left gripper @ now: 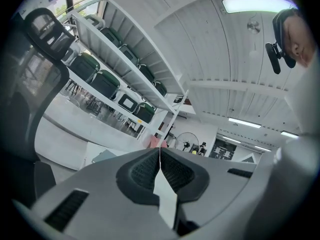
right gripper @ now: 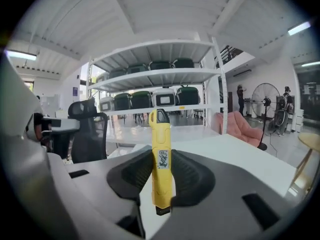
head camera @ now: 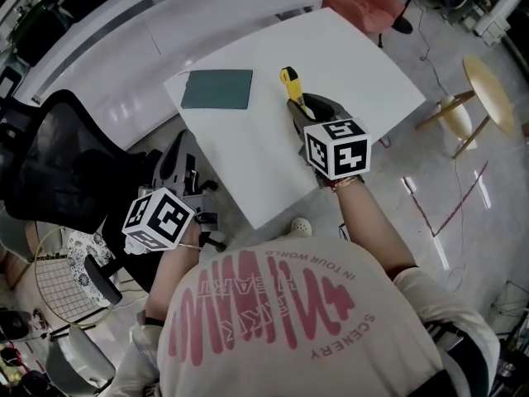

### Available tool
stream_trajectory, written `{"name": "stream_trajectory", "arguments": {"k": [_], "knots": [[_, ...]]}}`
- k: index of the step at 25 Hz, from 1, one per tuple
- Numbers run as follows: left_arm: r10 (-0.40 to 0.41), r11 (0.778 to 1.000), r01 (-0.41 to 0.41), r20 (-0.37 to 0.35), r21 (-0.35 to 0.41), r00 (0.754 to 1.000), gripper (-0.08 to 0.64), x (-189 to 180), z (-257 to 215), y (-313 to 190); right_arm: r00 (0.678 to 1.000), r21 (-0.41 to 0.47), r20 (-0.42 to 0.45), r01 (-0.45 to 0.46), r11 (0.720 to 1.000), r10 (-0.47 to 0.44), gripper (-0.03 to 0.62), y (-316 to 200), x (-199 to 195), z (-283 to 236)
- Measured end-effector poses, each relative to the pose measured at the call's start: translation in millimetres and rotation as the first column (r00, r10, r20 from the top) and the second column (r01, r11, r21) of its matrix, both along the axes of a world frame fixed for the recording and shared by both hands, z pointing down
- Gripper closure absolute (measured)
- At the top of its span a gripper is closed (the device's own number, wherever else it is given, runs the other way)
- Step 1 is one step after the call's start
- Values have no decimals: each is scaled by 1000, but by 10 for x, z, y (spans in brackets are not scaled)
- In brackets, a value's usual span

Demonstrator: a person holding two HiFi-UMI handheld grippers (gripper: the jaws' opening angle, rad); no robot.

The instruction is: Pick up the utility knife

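My right gripper (right gripper: 161, 171) is shut on the yellow utility knife (right gripper: 161, 159), which stands upright between the black pads with its dark tip at the top. From the head view the knife (head camera: 290, 83) sticks out past the right gripper (head camera: 299, 110) above the white table (head camera: 364, 64), clear of its surface. My left gripper (left gripper: 159, 166) is shut with nothing between its pads. It hangs low at the left (head camera: 178, 190), off the table beside the black office chair (head camera: 58, 155).
A dark green mat (head camera: 217, 88) lies flat on the table's far left part. A pink chair (head camera: 364, 2) stands beyond the table, and a round wooden stool (head camera: 479, 89) is on the floor at the right. White shelves with dark cases (right gripper: 160, 96) fill the background.
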State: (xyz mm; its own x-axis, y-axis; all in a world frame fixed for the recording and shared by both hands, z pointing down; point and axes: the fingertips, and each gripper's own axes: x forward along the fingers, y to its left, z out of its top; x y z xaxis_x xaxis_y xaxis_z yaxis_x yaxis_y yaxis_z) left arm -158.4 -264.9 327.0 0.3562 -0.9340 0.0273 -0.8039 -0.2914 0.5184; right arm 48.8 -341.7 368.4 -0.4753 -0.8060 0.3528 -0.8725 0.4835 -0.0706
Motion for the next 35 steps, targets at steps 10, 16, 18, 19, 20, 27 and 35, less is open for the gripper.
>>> {"name": "stream_trajectory", "arguments": {"k": [10,16,18,19,20,27,35], "knots": [[46,999,-46,-2,18,999,535,5,-70,5,993,151,100,-77,986,62,463,299,-125,-536],[84,994,-86,36,61,996,535,46,-179,35,982,182,167,-119,976,88,463,490,-160,-670],[94,993,-96,42,70,995,535,48,-201,74,977,189,183,-143,972,108,463,589,-149,-696],[98,992,-101,39,74,994,535,39,-203,105,975,194,187,-155,969,119,463,646,-150,-700],[103,991,-106,38,77,994,535,26,-201,139,974,197,189,-166,966,129,463,704,-159,-696],[153,985,-158,67,73,986,535,-102,-101,367,958,191,227,-221,956,176,462,1068,-310,-598],[177,977,-190,138,93,975,535,-225,-74,503,949,190,249,-243,951,192,461,1323,-514,-513]]}}
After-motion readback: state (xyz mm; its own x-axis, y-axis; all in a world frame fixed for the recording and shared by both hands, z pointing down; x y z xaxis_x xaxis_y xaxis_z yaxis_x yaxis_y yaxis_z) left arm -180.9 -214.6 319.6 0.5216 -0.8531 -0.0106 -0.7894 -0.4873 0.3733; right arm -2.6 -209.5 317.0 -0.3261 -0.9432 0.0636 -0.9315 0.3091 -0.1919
